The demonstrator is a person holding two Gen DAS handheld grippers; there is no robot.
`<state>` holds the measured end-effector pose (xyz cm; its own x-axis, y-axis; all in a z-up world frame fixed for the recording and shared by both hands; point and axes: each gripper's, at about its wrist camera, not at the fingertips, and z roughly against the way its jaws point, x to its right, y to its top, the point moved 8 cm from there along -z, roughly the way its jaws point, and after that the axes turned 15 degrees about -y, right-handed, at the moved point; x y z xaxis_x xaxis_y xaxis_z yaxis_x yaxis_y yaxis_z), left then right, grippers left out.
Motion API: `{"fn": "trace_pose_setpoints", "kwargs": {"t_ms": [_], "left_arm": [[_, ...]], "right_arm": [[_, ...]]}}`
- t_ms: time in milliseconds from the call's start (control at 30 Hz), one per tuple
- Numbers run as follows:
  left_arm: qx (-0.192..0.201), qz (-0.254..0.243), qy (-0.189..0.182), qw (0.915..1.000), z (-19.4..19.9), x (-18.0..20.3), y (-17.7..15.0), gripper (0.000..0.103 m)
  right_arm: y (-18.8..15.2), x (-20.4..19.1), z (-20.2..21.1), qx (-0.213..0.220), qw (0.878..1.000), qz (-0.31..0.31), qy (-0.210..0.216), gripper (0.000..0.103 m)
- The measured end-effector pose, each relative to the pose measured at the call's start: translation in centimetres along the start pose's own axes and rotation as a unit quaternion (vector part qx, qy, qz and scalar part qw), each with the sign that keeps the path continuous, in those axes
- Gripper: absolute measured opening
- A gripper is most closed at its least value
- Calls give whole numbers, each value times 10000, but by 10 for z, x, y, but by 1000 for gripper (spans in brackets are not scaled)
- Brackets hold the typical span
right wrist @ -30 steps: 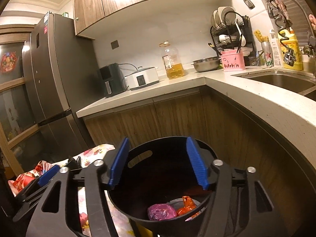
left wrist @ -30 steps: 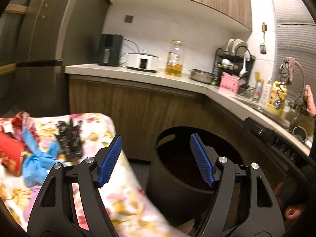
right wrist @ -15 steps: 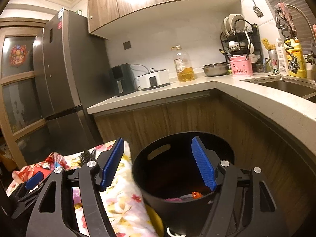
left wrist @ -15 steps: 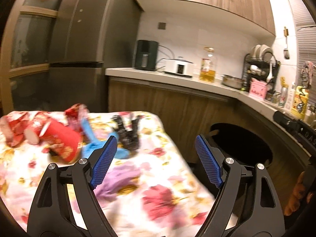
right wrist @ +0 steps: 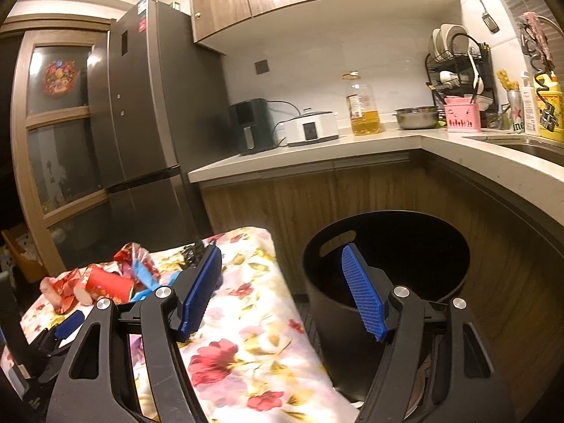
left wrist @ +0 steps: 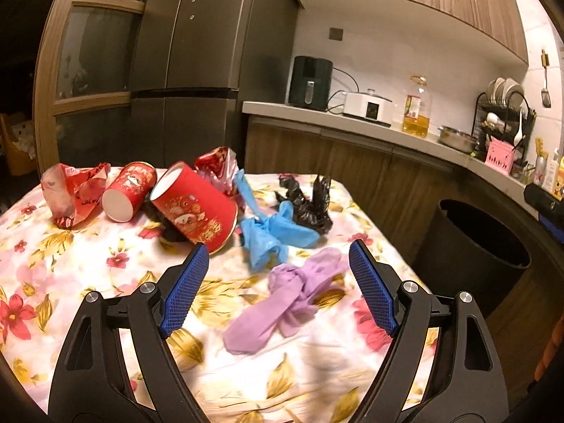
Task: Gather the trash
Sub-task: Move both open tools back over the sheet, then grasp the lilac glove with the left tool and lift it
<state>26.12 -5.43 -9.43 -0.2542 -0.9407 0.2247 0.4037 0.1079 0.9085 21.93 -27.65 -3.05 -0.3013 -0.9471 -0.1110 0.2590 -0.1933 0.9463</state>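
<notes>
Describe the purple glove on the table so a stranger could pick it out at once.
Find the table with the flowered cloth beside the black bin. On it, the purple glove lies crumpled at the near side, apart from the pile. It is the only purple piece; the knotted blue glove lies just behind it.

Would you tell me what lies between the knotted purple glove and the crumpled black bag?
The crumpled blue glove lies between purple glove and black bag, in the left wrist view.
</notes>
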Motion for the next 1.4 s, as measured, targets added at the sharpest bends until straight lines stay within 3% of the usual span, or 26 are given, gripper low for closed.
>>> {"fn": "trace_pose_setpoints", "kwargs": {"t_ms": [233,333,500,667,767,1067,1400], "left_arm": [[-102,1,-13,9999,-9,-5,-10,80],[-231,-32,-8,9997,-18,-7,-17,75],[-594,129,-151,9980,-34,-12,-29,55],[-873,284,-369,9951,-47,-14,-38,23],[-1023,310,-480,9931,-51,-13,-44,12],[-1005,291,-660,9923,-44,-11,-45,1],[-294,327,-451,9980,20,-27,-12,1]], "right_arm": [[-5,-11,3,-19,10000,54,76,70],[-8,-15,2,-50,9999,84,111,70],[-11,-25,0,-91,9997,155,163,70],[-15,-34,-3,-142,9993,243,234,70],[-17,-40,-4,-185,9991,276,274,70],[-24,-55,-6,-270,9982,383,382,70],[-36,-83,-8,-401,9961,481,618,70]]}}
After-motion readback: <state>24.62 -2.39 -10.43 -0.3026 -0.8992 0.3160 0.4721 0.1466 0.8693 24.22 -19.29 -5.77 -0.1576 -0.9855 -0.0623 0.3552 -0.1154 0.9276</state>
